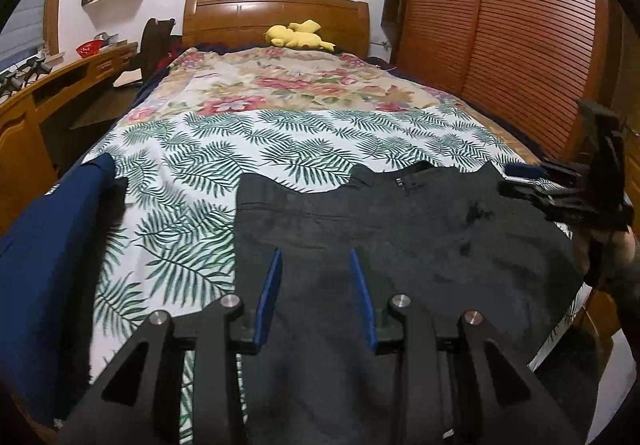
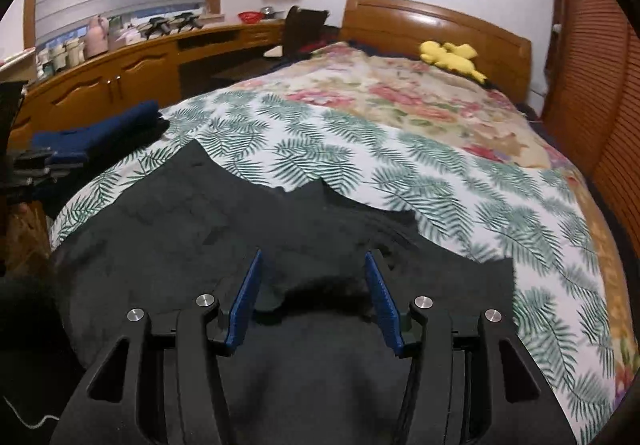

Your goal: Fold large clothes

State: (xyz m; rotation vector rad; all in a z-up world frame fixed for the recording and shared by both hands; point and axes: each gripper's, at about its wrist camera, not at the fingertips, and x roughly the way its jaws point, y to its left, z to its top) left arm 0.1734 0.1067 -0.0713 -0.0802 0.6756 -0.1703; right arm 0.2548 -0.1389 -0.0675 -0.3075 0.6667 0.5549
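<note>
Black trousers (image 1: 400, 229), large, dark grey-black fabric, spread flat across the near end of the bed (image 1: 280, 133) on the leaf-print sheet. Waistband edge faces the headboard side, uneven outline with a notch at the fly; small metal clasp visible there in the left wrist view. Cloth mostly smooth, a few faint creases and darker smudges. Near part runs off the bottom of both views, so full length can't be told. In the right wrist view the far edge is jagged, one corner stands up as a peak. Folded navy-blue garment (image 1: 52, 245) lies at the bed's left edge, apart from the trousers.
</note>
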